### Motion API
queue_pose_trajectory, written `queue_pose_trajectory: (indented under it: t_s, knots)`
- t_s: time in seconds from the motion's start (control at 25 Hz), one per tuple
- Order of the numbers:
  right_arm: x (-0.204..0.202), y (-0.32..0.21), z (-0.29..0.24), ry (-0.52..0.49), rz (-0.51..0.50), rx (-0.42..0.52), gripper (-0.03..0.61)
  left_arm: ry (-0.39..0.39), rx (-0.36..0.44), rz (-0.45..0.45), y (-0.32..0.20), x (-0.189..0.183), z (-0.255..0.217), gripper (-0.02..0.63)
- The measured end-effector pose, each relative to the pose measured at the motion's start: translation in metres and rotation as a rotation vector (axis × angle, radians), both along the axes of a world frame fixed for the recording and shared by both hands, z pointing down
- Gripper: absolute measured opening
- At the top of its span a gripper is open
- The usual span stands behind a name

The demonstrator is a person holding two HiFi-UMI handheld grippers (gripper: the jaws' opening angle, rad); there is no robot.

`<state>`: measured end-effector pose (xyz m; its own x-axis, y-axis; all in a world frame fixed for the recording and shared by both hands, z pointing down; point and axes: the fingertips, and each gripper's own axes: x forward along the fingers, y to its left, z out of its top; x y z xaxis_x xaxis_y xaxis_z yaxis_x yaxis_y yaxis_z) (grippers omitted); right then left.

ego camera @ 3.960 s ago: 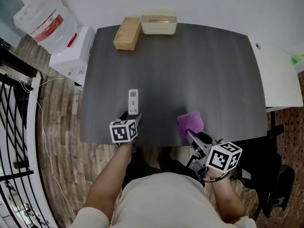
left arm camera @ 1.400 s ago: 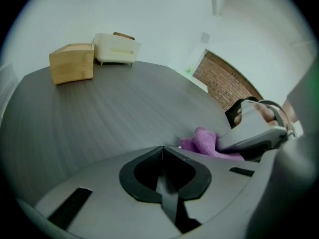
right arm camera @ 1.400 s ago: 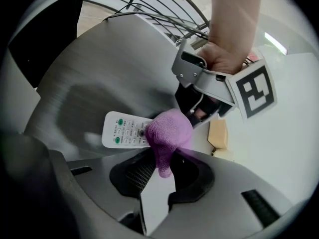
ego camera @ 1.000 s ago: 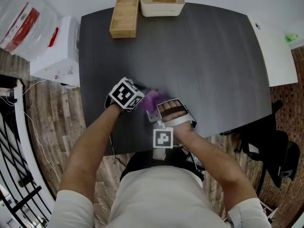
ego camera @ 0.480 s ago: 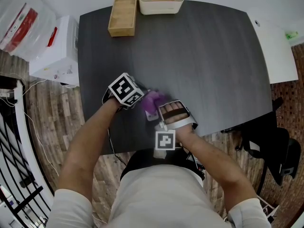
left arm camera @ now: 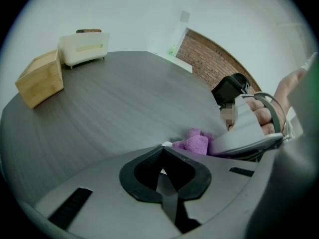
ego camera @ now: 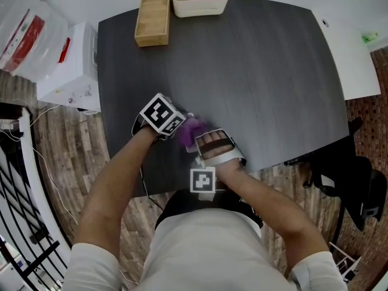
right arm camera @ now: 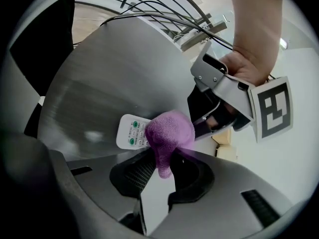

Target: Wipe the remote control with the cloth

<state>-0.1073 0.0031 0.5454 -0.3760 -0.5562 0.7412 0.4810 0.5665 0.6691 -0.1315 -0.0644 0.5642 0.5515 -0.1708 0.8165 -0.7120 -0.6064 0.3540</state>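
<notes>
Two tools meet near the front edge of the dark table (ego camera: 260,59): the left hand-held gripper (left arm camera: 163,149) and the right hand-held gripper (right arm camera: 163,159). Both point down at a slant, with their tips close together.

The right hand-held gripper is pinched tight on the purple cloth (right arm camera: 172,128). The cloth sticks out of its jaws in a soft lump, and the lump sits on one end of the remote control (right arm camera: 130,131). The remote control is white with little green buttons. Only its other end shows; the rest is under the cloth. It is down by the table top, between the two tips, near the side where the person stands.

The left hand-held gripper has its jaws closed all the way. A tiny bit of white peeks out at their tips, right next to the cloth. I cannot tell if the jaws nip the remote control or just press on it.

Far away, at the back edge of the table, a wooden box (ego camera: 151,20) and a cream basket (ego camera: 199,0) stand side by side, corners nearly touching. A white box (ego camera: 73,65) stands on the wooden floor (ego camera: 60,138), just beside the table's left side.
</notes>
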Motion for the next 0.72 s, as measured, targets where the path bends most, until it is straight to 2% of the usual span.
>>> queue_pose_trajectory:
  t_s: [0.08,0.72]
  knots:
    - [0.005,0.003,-0.002,0.039,-0.042,0.038,0.095,0.002,-0.001,-0.002,0.001,0.002,0.0,0.005]
    - [0.033,0.052,0.003,0.113,-0.16,0.058,0.095,-0.016,0.029,-0.079,0.001,0.003,0.0,0.005]
